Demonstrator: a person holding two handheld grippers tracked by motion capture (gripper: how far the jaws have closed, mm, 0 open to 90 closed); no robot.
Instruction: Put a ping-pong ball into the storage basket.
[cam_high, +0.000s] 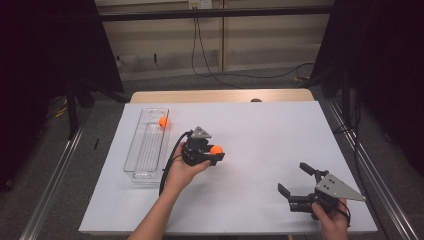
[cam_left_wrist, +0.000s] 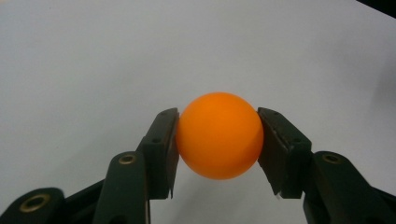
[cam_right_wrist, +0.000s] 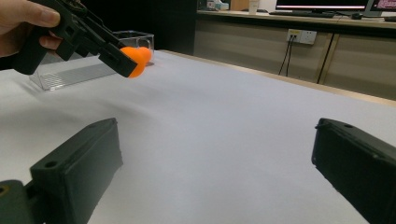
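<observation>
We saw one orange ball (cam_high: 163, 121) already in the clear tray (cam_high: 135, 150); left hand-held gripper (cam_high: 216, 152) pinched a second ball (cam_left_wrist: 219, 135), undelivered; right hand-held gripper (cam_high: 296, 182) spread, idle.

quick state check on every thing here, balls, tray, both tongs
left tongs: shut on the held orange ball
held orange ball: gripped, lifted above the table
right tongs: open, holding nothing
clear tray: open-topped, on the table
second orange ball: lying in the tray's far end
</observation>
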